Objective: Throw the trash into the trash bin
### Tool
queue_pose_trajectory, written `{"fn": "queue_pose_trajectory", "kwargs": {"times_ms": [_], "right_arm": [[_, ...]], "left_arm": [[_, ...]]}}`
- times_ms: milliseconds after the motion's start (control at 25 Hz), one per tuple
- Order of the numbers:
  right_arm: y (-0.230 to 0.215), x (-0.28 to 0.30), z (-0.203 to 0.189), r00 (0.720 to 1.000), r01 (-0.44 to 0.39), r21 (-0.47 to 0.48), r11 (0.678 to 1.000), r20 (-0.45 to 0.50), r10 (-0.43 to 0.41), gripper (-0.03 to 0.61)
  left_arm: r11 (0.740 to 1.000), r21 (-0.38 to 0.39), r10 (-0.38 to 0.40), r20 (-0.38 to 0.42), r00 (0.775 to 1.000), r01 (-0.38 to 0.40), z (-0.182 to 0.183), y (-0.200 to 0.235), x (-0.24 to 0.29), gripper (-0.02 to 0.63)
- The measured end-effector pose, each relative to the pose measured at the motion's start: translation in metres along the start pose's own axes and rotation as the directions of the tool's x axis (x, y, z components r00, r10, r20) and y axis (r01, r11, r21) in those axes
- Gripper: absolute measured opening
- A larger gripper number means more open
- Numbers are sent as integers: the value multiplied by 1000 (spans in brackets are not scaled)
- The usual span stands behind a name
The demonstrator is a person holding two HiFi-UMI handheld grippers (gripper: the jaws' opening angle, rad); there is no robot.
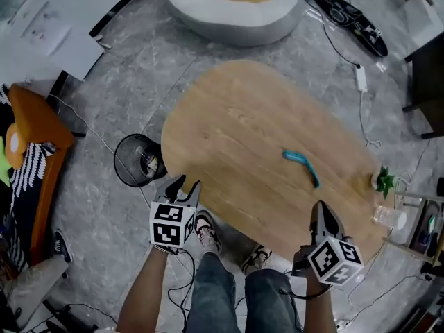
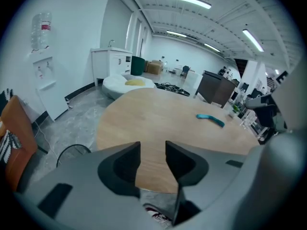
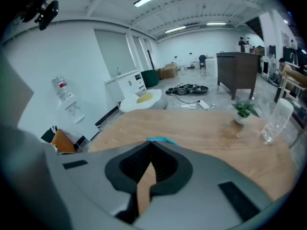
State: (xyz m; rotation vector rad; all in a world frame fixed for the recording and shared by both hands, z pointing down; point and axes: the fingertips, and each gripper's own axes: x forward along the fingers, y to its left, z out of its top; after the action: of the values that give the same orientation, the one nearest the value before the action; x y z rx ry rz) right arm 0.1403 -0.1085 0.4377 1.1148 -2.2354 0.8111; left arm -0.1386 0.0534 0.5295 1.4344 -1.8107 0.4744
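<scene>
The trash is a curved blue strip [image 1: 300,164] that lies on the right half of the oval wooden table [image 1: 236,130]. It also shows in the left gripper view as the blue strip [image 2: 210,119], and just past the jaw tips of the right gripper as the blue strip [image 3: 158,140]. A black wire trash bin [image 1: 137,159] stands on the floor by the table's left edge, and its rim [image 2: 69,150] shows in the left gripper view. My left gripper [image 1: 186,184] hovers at the table's near-left edge beside the bin, jaws [image 2: 152,150] apart and empty. My right gripper [image 1: 322,210] hangs over the near-right edge, tips [image 3: 151,145] together, holding nothing.
A white round cushion [image 1: 232,5] with a yellow thing on it lies beyond the table. Cables and a power strip [image 1: 347,19] trail at the far right. An orange chair [image 1: 35,130] stands left. A small potted plant [image 1: 383,180] and a clear bottle [image 1: 390,217] are at the table's right end.
</scene>
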Motion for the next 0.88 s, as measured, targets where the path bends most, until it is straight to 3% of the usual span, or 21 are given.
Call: {"fn": "queue_pose_trajectory", "kwargs": {"times_ms": [280,400,520,640,720,880], "right_arm": [[-58,-29,-3,995,82,116,990,39,-87,2],[-82,-41,-5,991,116,151,982,53,-125,2],[-104,-51,-14,984,159,187,970,53,-171,2],[-120,-58,-26,976,193,247,950,51,-211,2],[-132,-61,-35,971,214,284,935,47,-236,2],[-148,-64,-51,963,238,343,909,35,-266,2]], "left_arm": [[982,142,-124,-23,992,126,42,-80,29,160],[960,209,-183,-45,982,188,55,-116,42,161],[921,286,-250,-82,965,263,67,-153,56,163],[862,379,-308,-135,942,336,74,-186,70,164],[809,447,-338,-181,924,383,74,-209,80,164],[656,595,-363,-292,885,465,67,-244,95,163]]}}
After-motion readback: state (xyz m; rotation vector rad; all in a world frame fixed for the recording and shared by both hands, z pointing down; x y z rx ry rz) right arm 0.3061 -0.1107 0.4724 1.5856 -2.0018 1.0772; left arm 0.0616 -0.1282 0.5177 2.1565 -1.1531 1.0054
